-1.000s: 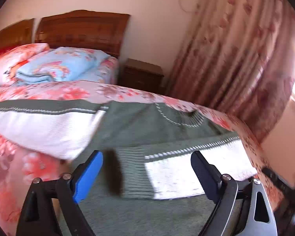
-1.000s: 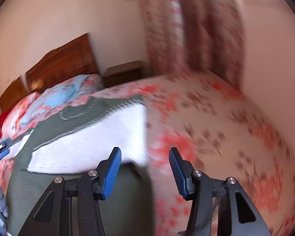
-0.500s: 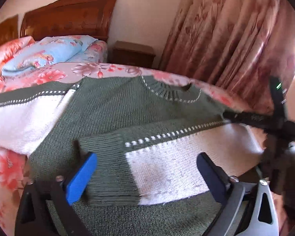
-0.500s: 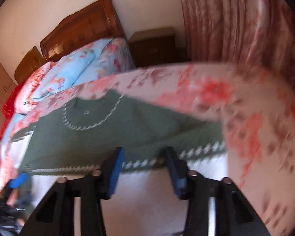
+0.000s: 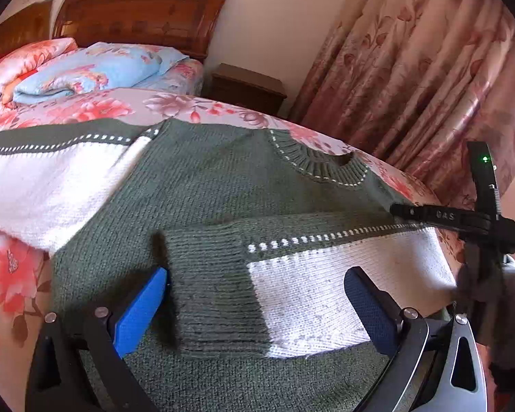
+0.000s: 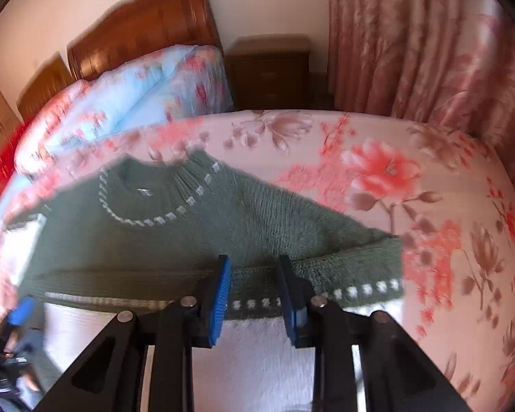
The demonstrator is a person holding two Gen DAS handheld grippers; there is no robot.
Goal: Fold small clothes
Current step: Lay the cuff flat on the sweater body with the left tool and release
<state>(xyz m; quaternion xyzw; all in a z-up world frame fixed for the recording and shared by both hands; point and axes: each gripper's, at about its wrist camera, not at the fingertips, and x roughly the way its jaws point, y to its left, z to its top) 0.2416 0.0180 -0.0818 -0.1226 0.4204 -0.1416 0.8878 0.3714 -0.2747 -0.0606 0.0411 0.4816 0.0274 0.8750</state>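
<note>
A small green and white knit sweater lies flat on the floral bed, neck toward the far side. Its right sleeve is folded across the chest, green cuff pointing left. Its left sleeve stretches out to the left. My left gripper is open, its jaws either side of the folded cuff, low over it. My right gripper is open with a narrow gap, just above the sleeve's fold at the shoulder. It also shows in the left wrist view, resting at the shoulder.
The floral bedsheet spreads to the right of the sweater. Pillows and a folded blue quilt lie by the wooden headboard. A nightstand and pink curtains stand beyond the bed.
My right gripper swung left from the bare bedsheet onto the sweater's folded shoulder. My left gripper moved closer over the folded cuff. The sweater has not shifted.
</note>
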